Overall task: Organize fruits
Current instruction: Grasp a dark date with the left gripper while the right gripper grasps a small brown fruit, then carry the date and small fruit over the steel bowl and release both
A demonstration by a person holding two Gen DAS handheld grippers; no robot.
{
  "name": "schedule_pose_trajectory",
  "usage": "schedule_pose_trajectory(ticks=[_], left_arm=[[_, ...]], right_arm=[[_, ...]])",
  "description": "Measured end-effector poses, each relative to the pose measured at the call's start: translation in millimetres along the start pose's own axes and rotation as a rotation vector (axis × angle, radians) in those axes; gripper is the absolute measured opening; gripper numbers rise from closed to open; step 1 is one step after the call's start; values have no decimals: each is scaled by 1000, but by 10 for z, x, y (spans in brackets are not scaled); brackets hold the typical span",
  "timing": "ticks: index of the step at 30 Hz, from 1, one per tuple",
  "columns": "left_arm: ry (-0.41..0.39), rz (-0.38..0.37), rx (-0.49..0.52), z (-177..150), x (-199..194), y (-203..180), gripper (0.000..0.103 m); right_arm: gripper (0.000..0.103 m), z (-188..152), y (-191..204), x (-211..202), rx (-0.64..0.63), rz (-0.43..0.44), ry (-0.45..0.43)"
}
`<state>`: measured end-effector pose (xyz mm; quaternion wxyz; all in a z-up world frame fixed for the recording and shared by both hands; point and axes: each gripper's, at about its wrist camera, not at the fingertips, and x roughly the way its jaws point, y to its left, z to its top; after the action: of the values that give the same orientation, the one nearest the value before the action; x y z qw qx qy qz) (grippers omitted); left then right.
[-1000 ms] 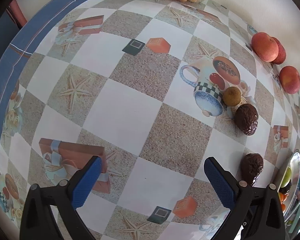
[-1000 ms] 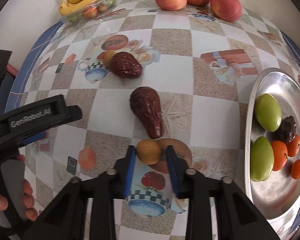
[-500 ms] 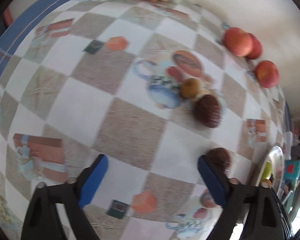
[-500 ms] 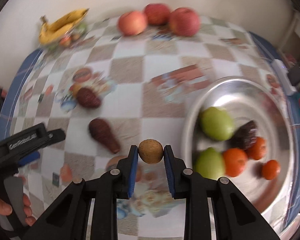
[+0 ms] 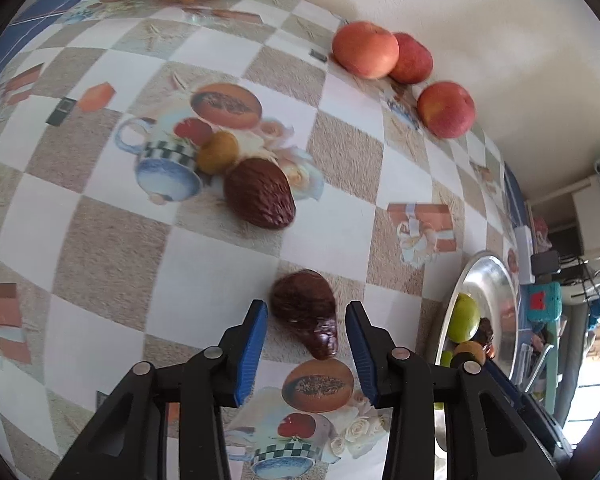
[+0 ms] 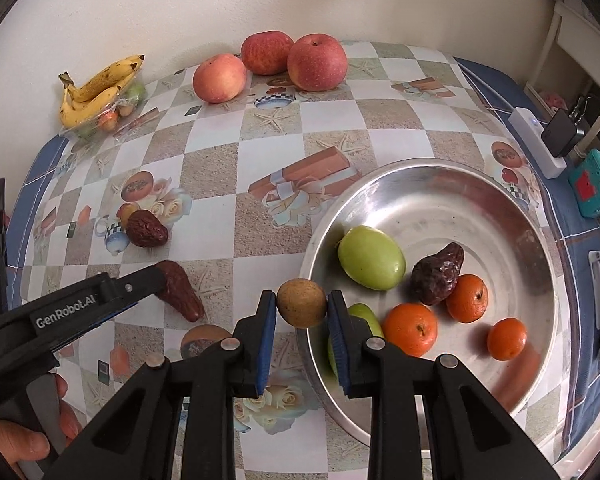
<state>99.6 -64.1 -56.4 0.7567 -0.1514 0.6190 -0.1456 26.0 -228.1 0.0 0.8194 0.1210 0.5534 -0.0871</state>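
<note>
A small round brown fruit (image 6: 301, 303) sits pinched between the blue pads of the right hand-held gripper (image 6: 302, 312). It hangs in the air just at the near left rim of the big shiny metal bowl (image 6: 460, 200). Inside the bowl lie two green oval fruits (image 6: 371, 258), a dark wrinkly fruit (image 6: 438, 274) and three small oranges (image 6: 410, 329).

The left hand-held gripper (image 5: 306, 334) is partly spread, with its jaws on each side of a long dark brown wrinkly fruit (image 5: 306, 312) that lies on the worktop (image 5: 112, 240). The pads do not look like they touch it yet. In the right camera view a bare hand (image 6: 28, 436) holds this gripper low on the left.

Farther off on the worktop rests another fat dark brown wrinkly fruit (image 5: 259, 192), and a second small brown round fruit (image 5: 218, 152) touches its far left side. Both sit on a printed picture of a blue cup (image 5: 166, 168).

Three big red apples (image 6: 316, 62) stand in a row by the far wall. A bunch of yellow bananas (image 6: 96, 90) lies on a clear tray of small fruits in the far left corner. The worktop has a checked cloth with starfish and gift boxes printed on it.
</note>
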Motion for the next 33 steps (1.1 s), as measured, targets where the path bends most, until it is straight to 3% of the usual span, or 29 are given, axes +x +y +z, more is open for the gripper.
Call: schedule_pose_trajectory(ticks=[4,16,23,33], left_arm=[[15,11,6,-27,65,-6,37],[-40,-35,26,-11,-180,-73,37],[-30,-49,56,-61,-148,-195,37],[-2,-76,208,-323,-118,-699,37]], right_arm=[[27,-10,-14,2,-2,-2,3],[27,-7,-77,-14,25,-3,-5],[27,-7,-163,-16,52,-9,-5],[27,23,-473,-42,140,-39,-14]])
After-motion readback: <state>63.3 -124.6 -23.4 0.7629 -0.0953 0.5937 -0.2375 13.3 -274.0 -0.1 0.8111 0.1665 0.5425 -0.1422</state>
